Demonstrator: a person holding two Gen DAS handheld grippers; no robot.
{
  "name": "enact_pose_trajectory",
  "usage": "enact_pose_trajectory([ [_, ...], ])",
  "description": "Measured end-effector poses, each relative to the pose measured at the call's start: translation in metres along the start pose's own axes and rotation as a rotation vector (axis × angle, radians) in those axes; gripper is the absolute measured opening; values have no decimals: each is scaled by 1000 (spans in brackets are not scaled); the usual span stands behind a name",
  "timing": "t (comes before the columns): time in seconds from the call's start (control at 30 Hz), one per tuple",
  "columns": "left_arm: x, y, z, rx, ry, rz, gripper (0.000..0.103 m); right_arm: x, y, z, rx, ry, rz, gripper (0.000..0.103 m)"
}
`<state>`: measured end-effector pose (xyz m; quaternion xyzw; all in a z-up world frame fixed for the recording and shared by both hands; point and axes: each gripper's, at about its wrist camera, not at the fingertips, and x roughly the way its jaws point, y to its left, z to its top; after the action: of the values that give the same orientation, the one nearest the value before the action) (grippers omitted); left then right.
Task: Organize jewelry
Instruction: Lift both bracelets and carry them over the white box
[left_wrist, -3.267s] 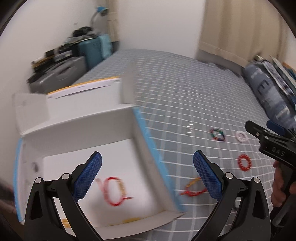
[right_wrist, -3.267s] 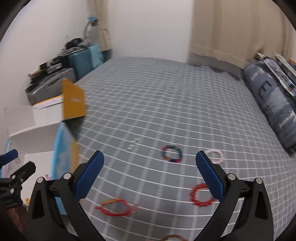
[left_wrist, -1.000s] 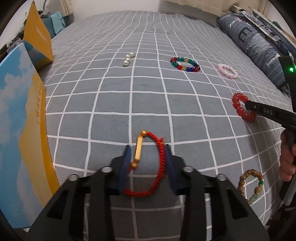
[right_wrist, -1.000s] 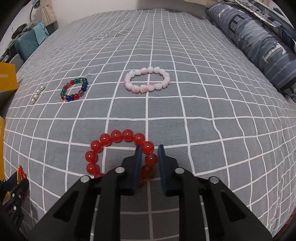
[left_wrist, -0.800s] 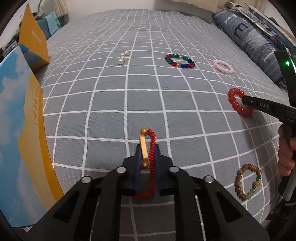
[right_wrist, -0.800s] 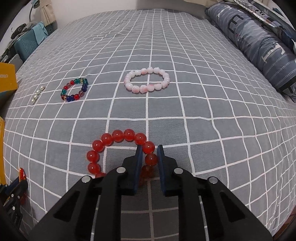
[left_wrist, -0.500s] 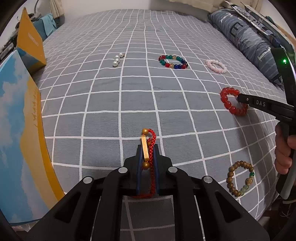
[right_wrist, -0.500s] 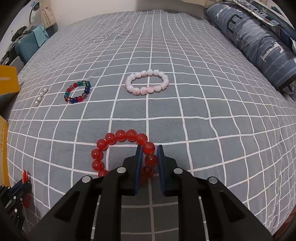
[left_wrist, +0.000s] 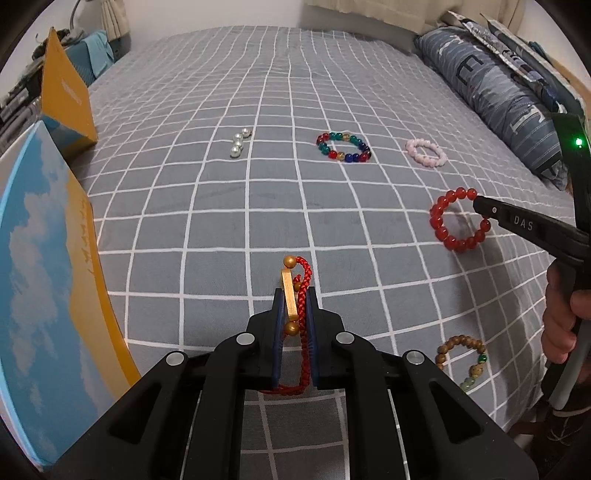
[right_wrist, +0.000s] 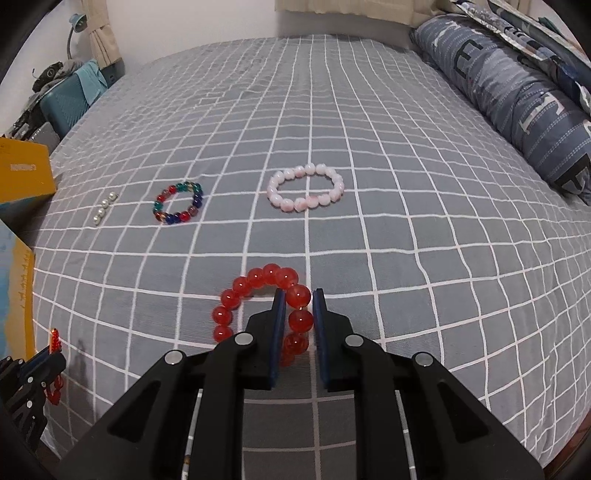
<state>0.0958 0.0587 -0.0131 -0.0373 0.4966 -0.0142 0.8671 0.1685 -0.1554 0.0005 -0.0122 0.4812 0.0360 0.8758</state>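
Observation:
My left gripper (left_wrist: 294, 295) is shut on a red cord bracelet with a gold bar (left_wrist: 290, 291) and holds it just above the grey checked bedspread. My right gripper (right_wrist: 298, 299) is shut on a red bead bracelet (right_wrist: 258, 284), lifted off the bed; it also shows in the left wrist view (left_wrist: 456, 218). On the bed lie a multicolour bead bracelet (left_wrist: 343, 147), a pink bead bracelet (left_wrist: 426, 152), a short string of pearls (left_wrist: 238, 144) and a brown wooden bead bracelet (left_wrist: 461, 360). The left gripper's tip shows at the lower left of the right wrist view (right_wrist: 40, 365).
A box with a blue sky and yellow print (left_wrist: 40, 280) stands at the left edge of the bed, its yellow flap (left_wrist: 64, 99) raised behind. A blue striped pillow (left_wrist: 491, 88) lies along the right. Luggage (right_wrist: 70, 99) stands past the bed's far left.
Both grippers have closed on their bracelets and lifted them slightly. The left jaws narrowed on the red cord bracelet, squeezing it flat. The view has risen a little above the bed.

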Motion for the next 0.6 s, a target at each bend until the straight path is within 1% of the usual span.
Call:
enact_pose_trajectory([
  [0.33,-25,8,22,-19,-31,-29,10,-25,8,5,-10,-46,21,14],
  [0.6,-42,11,37,-12,-69,-13,10,-41,15,10,-18,-79,32,13],
])
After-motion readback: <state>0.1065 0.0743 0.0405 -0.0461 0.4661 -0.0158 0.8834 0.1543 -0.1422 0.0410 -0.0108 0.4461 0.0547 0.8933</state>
